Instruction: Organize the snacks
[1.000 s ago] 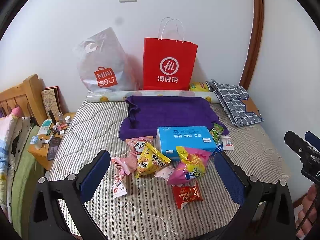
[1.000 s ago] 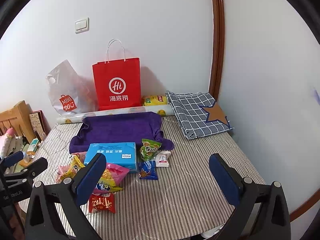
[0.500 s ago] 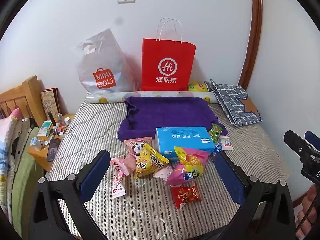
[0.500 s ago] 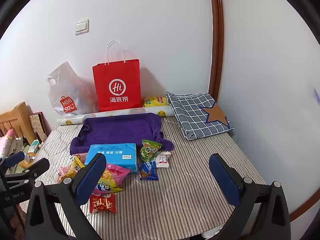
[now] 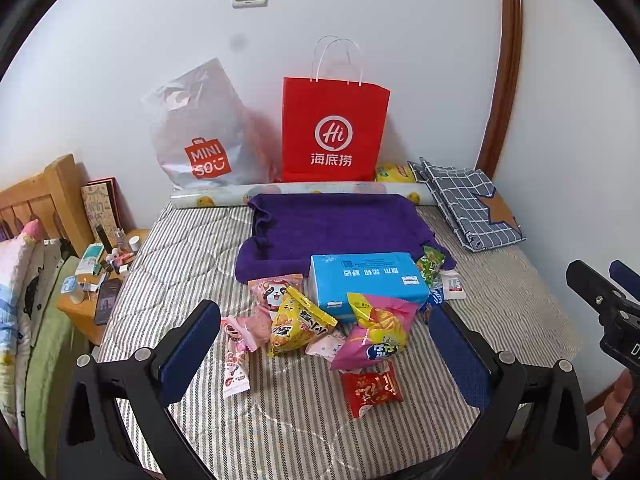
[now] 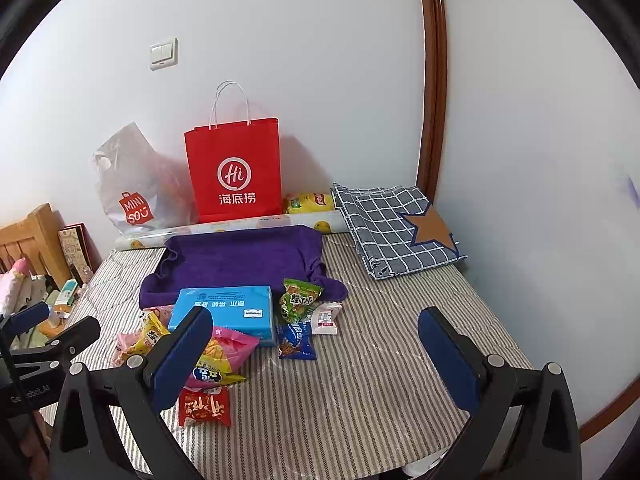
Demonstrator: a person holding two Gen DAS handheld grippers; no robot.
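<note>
Several snack packets lie heaped on the striped mattress (image 5: 192, 256): a yellow packet (image 5: 298, 326), a pink chip bag (image 5: 376, 334), a small red packet (image 5: 370, 388), pink sweets (image 5: 244, 328), and a blue box (image 5: 366, 278). In the right wrist view a green packet (image 6: 298, 300), a dark blue packet (image 6: 296, 340) and a white sachet (image 6: 326, 318) sit right of the blue box (image 6: 224, 312). My left gripper (image 5: 326, 344) hangs open above the heap's near side. My right gripper (image 6: 316, 350) is open too, over the bare mattress (image 6: 380, 380) to the right. Neither holds anything.
A purple towel (image 5: 340, 228) is spread behind the snacks. A red paper bag (image 5: 334, 132) and a grey plastic bag (image 5: 200, 132) lean on the wall, with a yellow chip bag (image 5: 394, 172). A checked cushion (image 5: 472, 208) fills the back right corner. A cluttered bedside table (image 5: 100, 280) stands left.
Both grippers have drifted slightly; the scene sits a little lower and nearer in both views. Nothing was taken hold of and no snack has moved.
</note>
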